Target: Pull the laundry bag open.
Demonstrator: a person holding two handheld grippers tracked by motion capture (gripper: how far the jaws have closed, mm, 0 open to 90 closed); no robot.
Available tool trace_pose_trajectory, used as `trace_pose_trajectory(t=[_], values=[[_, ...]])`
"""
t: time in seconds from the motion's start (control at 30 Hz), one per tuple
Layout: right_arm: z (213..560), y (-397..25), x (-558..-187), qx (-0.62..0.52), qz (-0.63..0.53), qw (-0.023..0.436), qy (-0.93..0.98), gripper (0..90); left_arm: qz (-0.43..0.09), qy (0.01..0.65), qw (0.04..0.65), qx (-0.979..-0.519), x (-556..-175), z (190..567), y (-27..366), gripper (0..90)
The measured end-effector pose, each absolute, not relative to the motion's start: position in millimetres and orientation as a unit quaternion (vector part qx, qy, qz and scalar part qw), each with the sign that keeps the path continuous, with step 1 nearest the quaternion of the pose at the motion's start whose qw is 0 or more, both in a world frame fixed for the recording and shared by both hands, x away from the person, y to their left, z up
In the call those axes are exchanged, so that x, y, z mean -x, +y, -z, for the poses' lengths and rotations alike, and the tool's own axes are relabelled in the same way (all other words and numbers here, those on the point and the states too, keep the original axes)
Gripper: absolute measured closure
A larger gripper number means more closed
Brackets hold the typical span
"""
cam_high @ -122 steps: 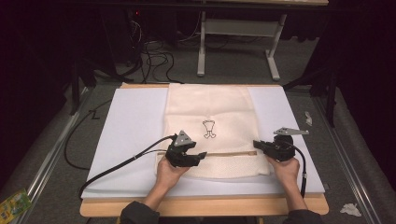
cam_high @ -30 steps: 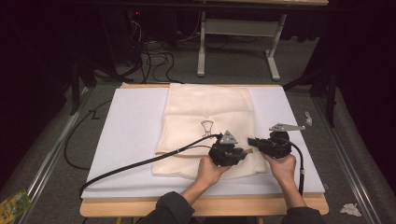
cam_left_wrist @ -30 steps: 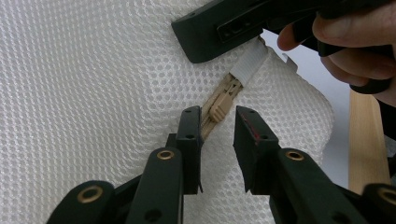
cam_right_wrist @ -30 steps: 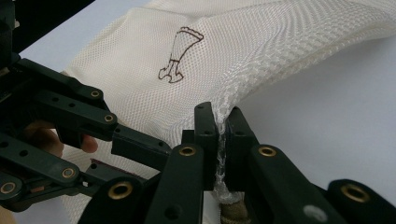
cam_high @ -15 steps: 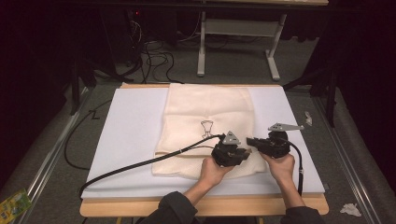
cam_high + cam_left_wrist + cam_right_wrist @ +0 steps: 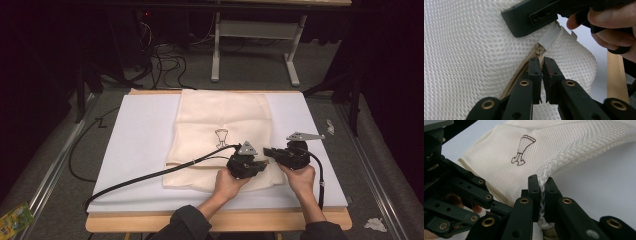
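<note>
We have the mesh bag (image 6: 222, 137) on the white mat (image 6: 135, 145). Our left gripper (image 6: 541, 71) pinches the zip pull (image 6: 539, 53); our right gripper (image 6: 542, 192), just beyond it, clamps the bag's edge. If we tug hard, the pull may slip or the mesh snag. Both hands (image 6: 227, 184) sit low, jaws facing each other.

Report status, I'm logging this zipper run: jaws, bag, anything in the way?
Left gripper shut on zipper pull. Right gripper shut on mesh bag edge. Nothing in the way.
</note>
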State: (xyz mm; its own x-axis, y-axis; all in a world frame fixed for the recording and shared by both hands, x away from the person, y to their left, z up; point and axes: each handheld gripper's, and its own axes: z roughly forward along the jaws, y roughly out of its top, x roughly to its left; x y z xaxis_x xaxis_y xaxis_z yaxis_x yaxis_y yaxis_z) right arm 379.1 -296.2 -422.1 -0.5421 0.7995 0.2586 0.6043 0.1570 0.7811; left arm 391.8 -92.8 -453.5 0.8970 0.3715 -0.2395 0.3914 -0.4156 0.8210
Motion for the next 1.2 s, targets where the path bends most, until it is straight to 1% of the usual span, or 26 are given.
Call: trace_pose_trajectory(t=[0.3,0.67,1.2], values=[[422.8,-297.2,-378.6,-0.466,-0.453,0.106,0.752,87.7,0.010,0.221,0.487,-0.845,-391.6,451.7,-91.1,86.6],[423.3,-302.2,-377.1,-0.464,-0.457,0.106,0.752,87.6,0.009,0.207,0.484,-0.850,-389.8,446.8,-87.0,86.7],[424.2,-303.8,-376.5,-0.463,-0.456,0.104,0.753,87.7,0.001,0.202,0.474,-0.857,-389.1,444.9,-84.2,86.8]])
